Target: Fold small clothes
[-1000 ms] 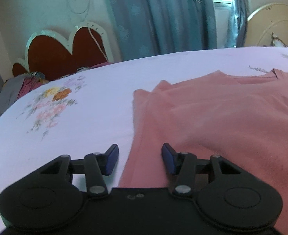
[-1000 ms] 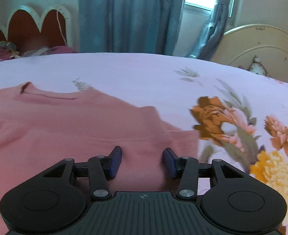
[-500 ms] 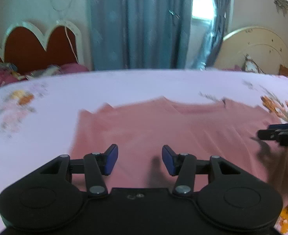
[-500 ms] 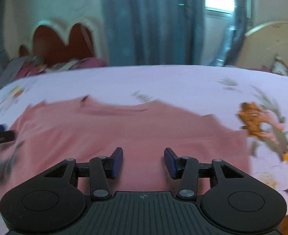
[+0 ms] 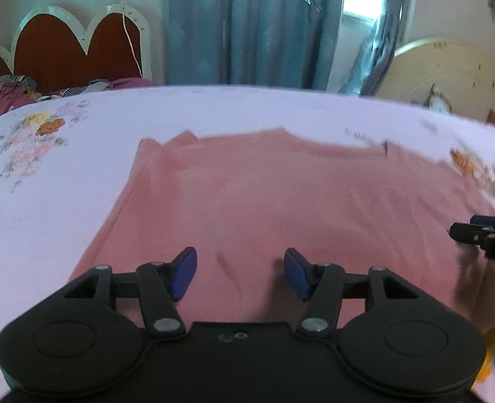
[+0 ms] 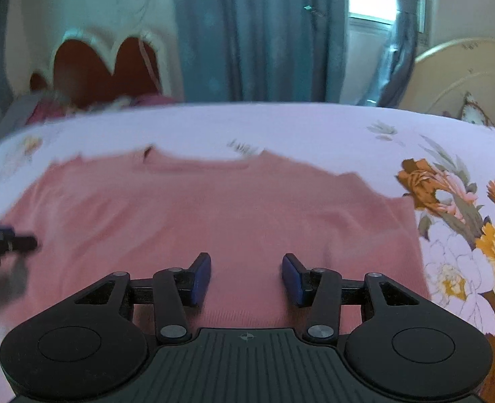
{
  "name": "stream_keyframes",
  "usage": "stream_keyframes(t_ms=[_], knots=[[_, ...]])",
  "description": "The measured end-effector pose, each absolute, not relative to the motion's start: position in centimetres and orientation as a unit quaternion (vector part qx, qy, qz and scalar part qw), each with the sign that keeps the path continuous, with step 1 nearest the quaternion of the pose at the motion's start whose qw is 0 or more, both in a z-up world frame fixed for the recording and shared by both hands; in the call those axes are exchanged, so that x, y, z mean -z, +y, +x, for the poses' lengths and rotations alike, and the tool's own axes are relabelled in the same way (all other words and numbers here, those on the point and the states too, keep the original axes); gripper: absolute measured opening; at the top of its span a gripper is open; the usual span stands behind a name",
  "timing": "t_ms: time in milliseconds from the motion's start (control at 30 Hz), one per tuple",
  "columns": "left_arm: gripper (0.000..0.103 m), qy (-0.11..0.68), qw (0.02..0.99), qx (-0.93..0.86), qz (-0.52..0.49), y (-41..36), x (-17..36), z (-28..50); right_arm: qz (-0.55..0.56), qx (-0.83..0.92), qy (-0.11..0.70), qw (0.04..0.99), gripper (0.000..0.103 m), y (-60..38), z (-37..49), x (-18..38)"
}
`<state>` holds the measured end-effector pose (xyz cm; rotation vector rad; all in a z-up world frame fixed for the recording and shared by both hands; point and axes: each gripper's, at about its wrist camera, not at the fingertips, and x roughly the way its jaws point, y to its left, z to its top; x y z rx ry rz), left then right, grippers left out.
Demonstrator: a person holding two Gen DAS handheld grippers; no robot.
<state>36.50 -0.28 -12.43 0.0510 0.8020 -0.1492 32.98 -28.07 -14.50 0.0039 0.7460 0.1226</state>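
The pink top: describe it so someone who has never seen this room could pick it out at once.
A bed with a pale lilac floral sheet fills the room below blue curtains. The pink top lies spread flat on it, neckline toward the curtains. It is the only plain salmon piece there, unlike the printed orange and yellow flowers beside its sleeve.
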Motion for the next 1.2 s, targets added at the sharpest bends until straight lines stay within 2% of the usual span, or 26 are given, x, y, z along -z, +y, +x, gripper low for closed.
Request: stream_keyframes(t_ms=[67,233,333,400,533,667,833,1200], knots=[[0.061,0.397,0.915,0.069,0.018,0.0,13.2,36.6,0.008,-0.057,0.362,0.930,0.047,-28.2,33.3,14.8],[0.061,0.401,0.913,0.069,0.016,0.1,13.0,36.8,0.028,-0.040,0.356,0.933,0.047,-28.3,32.6,13.2],[0.062,0.400,0.913,0.072,0.018,0.2,13.0,36.8,0.015,-0.029,0.370,0.928,0.047,-28.3,31.8,14.3],[0.062,0.401,0.913,0.075,0.020,0.2,13.0,36.8,0.022,-0.023,0.374,0.927,0.056,-28.7,31.2,14.6],[0.063,0.407,0.910,0.079,0.019,0.3,12.9,37.0,0.026,0.004,0.363,0.931,0.056,-29.7,30.0,13.3],[0.064,0.406,0.910,0.082,0.024,0.2,13.0,37.0,0.046,0.027,0.386,0.921,0.057,-31.8,28.9,15.4],[0.064,0.412,0.907,0.085,0.017,0.3,12.6,37.0,0.061,0.042,0.389,0.918,0.059,-32.0,28.4,14.1],[0.068,0.408,0.907,0.100,0.009,1.4,12.3,34.7,0.076,-0.009,0.360,0.930,0.059,-27.9,28.3,11.3]])
